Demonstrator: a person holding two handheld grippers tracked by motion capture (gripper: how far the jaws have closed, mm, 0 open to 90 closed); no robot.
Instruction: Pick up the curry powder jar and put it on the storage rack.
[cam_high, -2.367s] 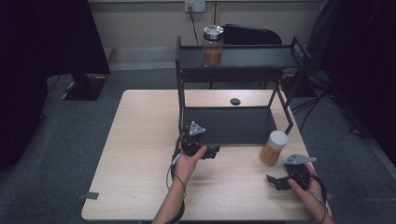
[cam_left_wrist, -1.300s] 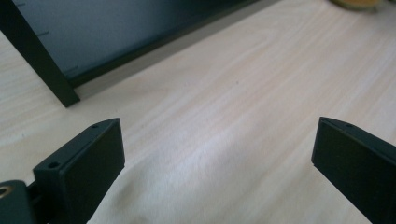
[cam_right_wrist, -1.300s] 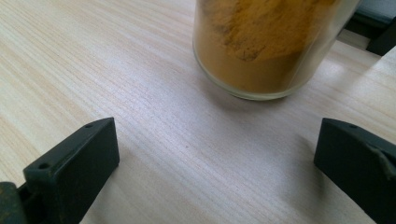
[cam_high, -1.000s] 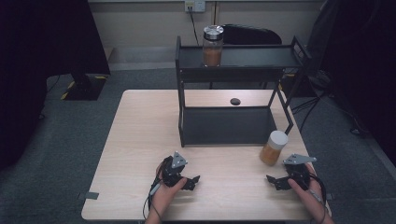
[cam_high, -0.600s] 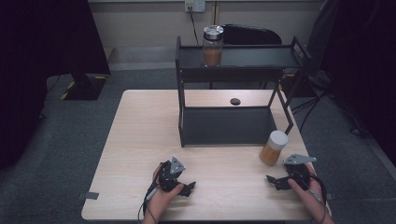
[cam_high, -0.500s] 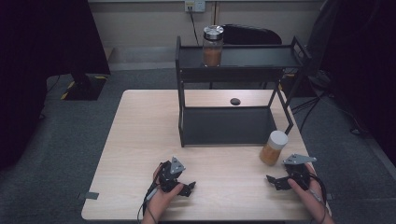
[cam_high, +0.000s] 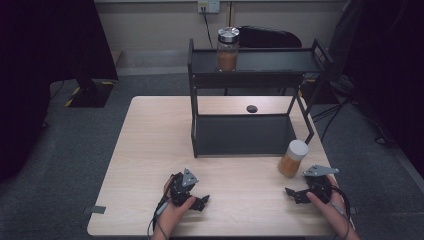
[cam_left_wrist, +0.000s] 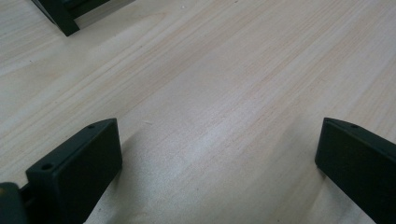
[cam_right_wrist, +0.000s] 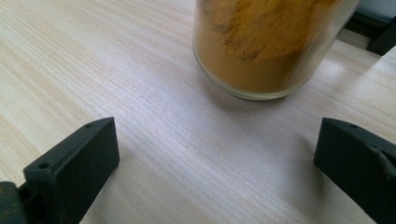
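High view: both tongs gape empty; jar bears no readable label.

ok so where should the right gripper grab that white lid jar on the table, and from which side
Probably around the glass body below the white lid, coming in level from the near side. The jar stands upright and round on the table, right ahead of the right gripper, whose open jaws look wide enough. The shelf rack stands just behind it.

The left gripper is back from the black shelf rack, low at the table's near edge, jaws just spreading wide over bare wood.
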